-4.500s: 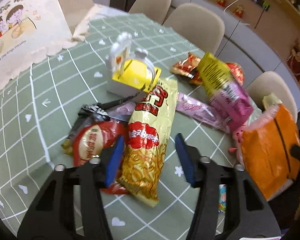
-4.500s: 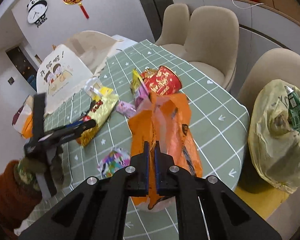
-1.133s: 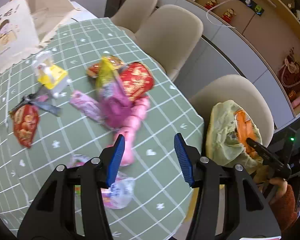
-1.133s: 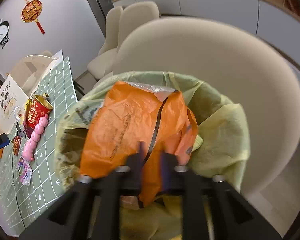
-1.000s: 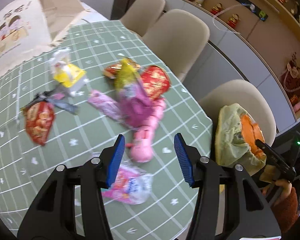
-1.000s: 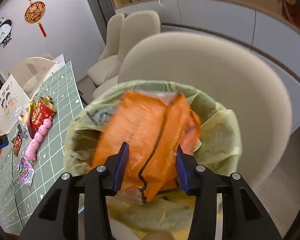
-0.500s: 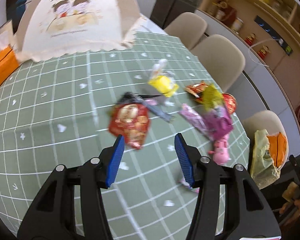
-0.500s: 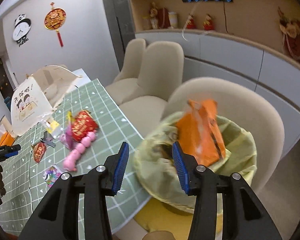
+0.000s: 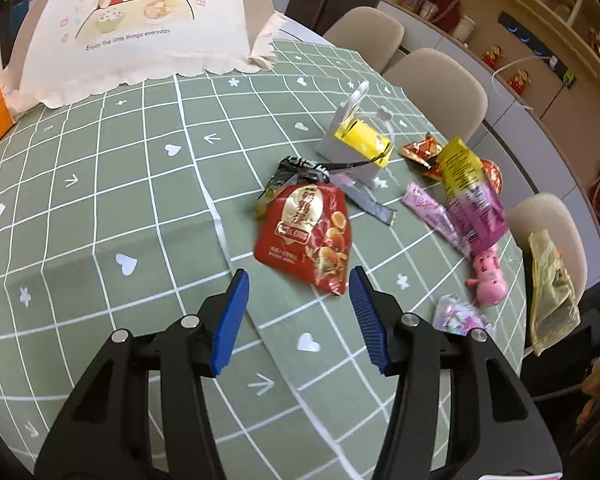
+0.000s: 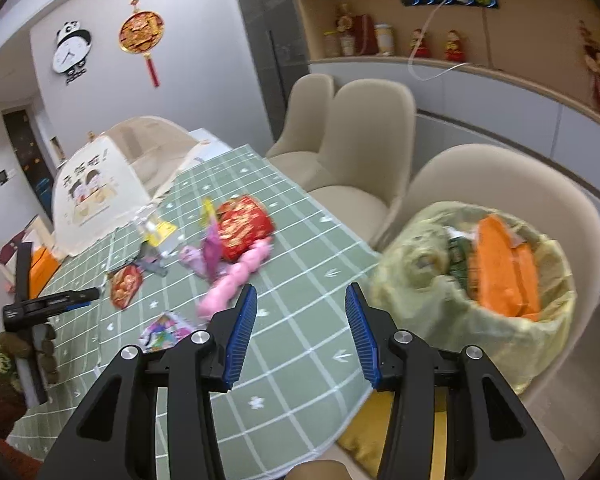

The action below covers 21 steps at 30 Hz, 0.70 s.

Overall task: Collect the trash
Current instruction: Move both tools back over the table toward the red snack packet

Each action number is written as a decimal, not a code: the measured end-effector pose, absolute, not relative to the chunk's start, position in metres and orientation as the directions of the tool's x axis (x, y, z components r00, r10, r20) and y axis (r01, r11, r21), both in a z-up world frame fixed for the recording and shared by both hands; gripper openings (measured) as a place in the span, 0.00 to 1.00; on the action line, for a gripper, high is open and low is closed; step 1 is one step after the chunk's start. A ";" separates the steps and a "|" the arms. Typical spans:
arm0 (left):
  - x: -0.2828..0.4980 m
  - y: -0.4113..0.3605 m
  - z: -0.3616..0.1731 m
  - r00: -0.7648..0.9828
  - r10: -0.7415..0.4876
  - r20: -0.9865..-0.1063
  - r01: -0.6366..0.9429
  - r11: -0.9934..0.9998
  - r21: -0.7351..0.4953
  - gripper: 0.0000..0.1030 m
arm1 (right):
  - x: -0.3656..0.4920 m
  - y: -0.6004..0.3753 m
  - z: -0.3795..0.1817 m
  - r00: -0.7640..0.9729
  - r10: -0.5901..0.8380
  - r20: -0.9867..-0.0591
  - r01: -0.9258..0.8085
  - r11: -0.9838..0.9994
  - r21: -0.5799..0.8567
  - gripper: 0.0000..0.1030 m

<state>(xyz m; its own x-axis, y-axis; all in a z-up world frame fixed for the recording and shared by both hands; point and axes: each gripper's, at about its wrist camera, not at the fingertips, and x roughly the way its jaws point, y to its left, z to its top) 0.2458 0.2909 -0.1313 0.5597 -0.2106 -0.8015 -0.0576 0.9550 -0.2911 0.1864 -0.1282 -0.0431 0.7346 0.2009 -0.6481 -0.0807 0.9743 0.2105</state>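
Presently the red snack packet [image 9: 306, 234] lay flat on the green checked tablecloth [image 9: 112, 184], just ahead of the left gripper [image 9: 296, 296], whose blue-padded jaws stood apart and empty, roughly lined up with the packet's near corner. Beyond it lay further litter: a black wrapper [image 9: 296, 170], a yellow-and-grey carton [image 9: 358, 144], a purple-and-yellow bag [image 9: 470, 196], a pink toy-like item [image 9: 488, 272] and a small colourful wrapper [image 9: 460, 316] near the table edge. The right gripper [image 10: 300, 318] was likewise spread and carrying nothing, positioned over the table edge beside the yellow-lined trash bin [image 10: 540, 344], in which an orange bag [image 10: 500, 268] sat. In my judgement the step in hand was the approach to the next piece, the red packet. The next move would call for lowering the left jaws over the packet's edge and closing on thin film without snagging the cloth.
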 end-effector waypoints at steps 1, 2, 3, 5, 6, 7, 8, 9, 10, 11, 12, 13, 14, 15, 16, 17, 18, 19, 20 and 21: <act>0.247 0.292 -0.133 0.554 -0.221 -0.802 -0.048 0.954 -0.297 0.48 | 0.189 -0.123 -0.046 0.725 0.215 -0.655 -0.092 0.972 0.217 0.43; 0.249 0.292 -0.134 0.551 -0.230 -0.802 -0.039 0.953 -0.300 0.48 | 0.195 -0.115 -0.052 0.708 0.237 -0.665 -0.113 0.968 0.225 0.43; 0.252 0.291 -0.136 0.547 -0.233 -0.804 -0.024 0.956 -0.294 0.48 | 0.200 -0.110 -0.055 0.697 0.251 -0.671 -0.127 0.965 0.229 0.43; 0.258 0.290 -0.139 0.548 -0.221 -0.806 -0.009 0.963 -0.271 0.48 | 0.210 -0.096 -0.063 0.666 0.285 -0.690 -0.164 0.958 0.237 0.43; 0.264 0.289 -0.140 0.548 -0.217 -0.808 -0.005 0.965 -0.263 0.48 | 0.214 -0.087 -0.068 0.645 0.310 -0.699 -0.190 0.950 0.246 0.43; 0.269 0.288 -0.141 0.547 -0.212 -0.810 -0.006 0.966 -0.257 0.48 | 0.218 -0.080 -0.073 0.626 0.329 -0.707 -0.212 0.944 0.252 0.43; 0.274 0.288 -0.142 0.548 -0.202 -0.812 -0.010 0.969 -0.248 0.48 | 0.221 -0.073 -0.076 0.610 0.342 -0.714 -0.231 0.940 0.253 0.43; 0.280 0.288 -0.142 0.554 -0.191 -0.811 -0.017 0.971 -0.240 0.48 | 0.224 -0.064 -0.079 0.595 0.351 -0.723 -0.253 0.936 0.246 0.43; 0.285 0.287 -0.142 0.557 -0.191 -0.808 -0.016 0.971 -0.241 0.48 | 0.226 -0.058 -0.082 0.588 0.355 -0.727 -0.267 0.933 0.240 0.43; 0.290 0.286 -0.142 0.558 -0.195 -0.807 -0.011 0.970 -0.242 0.48 | 0.227 -0.053 -0.084 0.581 0.361 -0.730 -0.280 0.930 0.237 0.43; 0.296 0.283 -0.142 0.559 -0.195 -0.806 -0.003 0.972 -0.236 0.48 | 0.229 -0.046 -0.087 0.569 0.372 -0.733 -0.298 0.925 0.237 0.43; 0.302 0.280 -0.142 0.564 -0.186 -0.805 0.005 0.975 -0.222 0.48 | 0.231 -0.042 -0.090 0.558 0.381 -0.737 -0.312 0.919 0.239 0.43; 0.306 0.279 -0.141 0.569 -0.178 -0.803 0.007 0.977 -0.212 0.48 | 0.233 -0.037 -0.092 0.546 0.390 -0.742 -0.329 0.914 0.239 0.43; 0.312 0.279 -0.138 0.578 -0.182 -0.795 0.011 0.976 -0.215 0.48 | 0.235 -0.031 -0.094 0.530 0.397 -0.750 -0.352 0.907 0.231 0.43; 0.317 0.281 -0.134 0.588 -0.199 -0.784 0.017 0.972 -0.234 0.48 | 0.236 -0.027 -0.095 0.522 0.396 -0.755 -0.367 0.904 0.220 0.43; 0.321 0.283 -0.131 0.594 -0.212 -0.776 0.021 0.968 -0.249 0.48 | 0.237 -0.023 -0.096 0.518 0.394 -0.759 -0.381 0.901 0.207 0.43; 0.326 0.286 -0.127 0.603 -0.226 -0.765 0.025 0.964 -0.264 0.48 | 0.238 -0.019 -0.098 0.516 0.392 -0.761 -0.397 0.897 0.193 0.43; 0.331 0.289 -0.125 0.607 -0.228 -0.761 0.027 0.963 -0.268 0.48 | 0.239 -0.016 -0.098 0.516 0.392 -0.762 -0.404 0.896 0.187 0.43; 0.335 0.291 -0.124 0.609 -0.226 -0.761 0.027 0.964 -0.265 0.48 | 0.241 -0.014 -0.099 0.515 0.395 -0.761 -0.409 0.893 0.187 0.43; 0.339 0.295 -0.122 0.610 -0.225 -0.760 0.031 0.965 -0.261 0.48 | 0.244 -0.011 -0.100 0.511 0.402 -0.760 -0.416 0.889 0.191 0.43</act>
